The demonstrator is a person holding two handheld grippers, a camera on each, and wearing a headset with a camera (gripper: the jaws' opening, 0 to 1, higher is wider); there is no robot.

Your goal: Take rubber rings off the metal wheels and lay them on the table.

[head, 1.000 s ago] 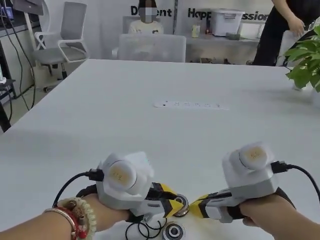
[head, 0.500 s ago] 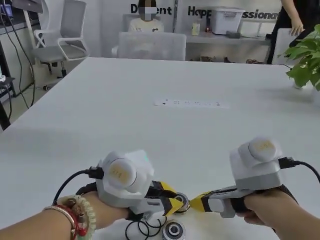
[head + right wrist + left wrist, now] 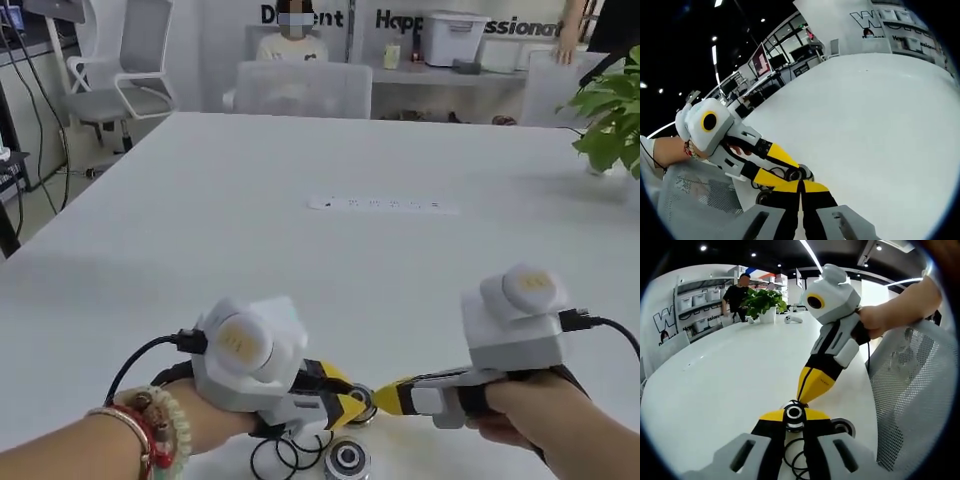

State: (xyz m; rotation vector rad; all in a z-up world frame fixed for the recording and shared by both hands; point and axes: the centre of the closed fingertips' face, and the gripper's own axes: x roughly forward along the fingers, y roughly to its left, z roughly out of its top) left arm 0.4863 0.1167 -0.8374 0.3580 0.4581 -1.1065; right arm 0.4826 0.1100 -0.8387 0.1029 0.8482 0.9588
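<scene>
In the head view, the left gripper (image 3: 356,406) sits low at the near edge of the white desk (image 3: 300,260), its yellow-tipped jaws clamped on a small silver metal wheel (image 3: 364,402). The right gripper (image 3: 386,400) points in from the other side, jaws together, its tip touching that wheel. A second silver wheel (image 3: 347,460) lies flat on the desk just in front of them, with a few thin black rubber rings (image 3: 285,458) lying loose beside it under the left gripper. A green leafy plant (image 3: 610,120) stands at the far right edge. In the left gripper view, the 2 jaws grip the small wheel (image 3: 794,413) on both sides, and the right gripper (image 3: 805,394) comes down with its closed tip on the wheel's upper rim. The second wheel (image 3: 842,426) rests just to the right, and a white mesh chair (image 3: 905,390) stands past the desk edge. In the right gripper view, the right jaws are pressed together at the wheel (image 3: 796,174). I cannot tell whether they pinch a ring.
</scene>
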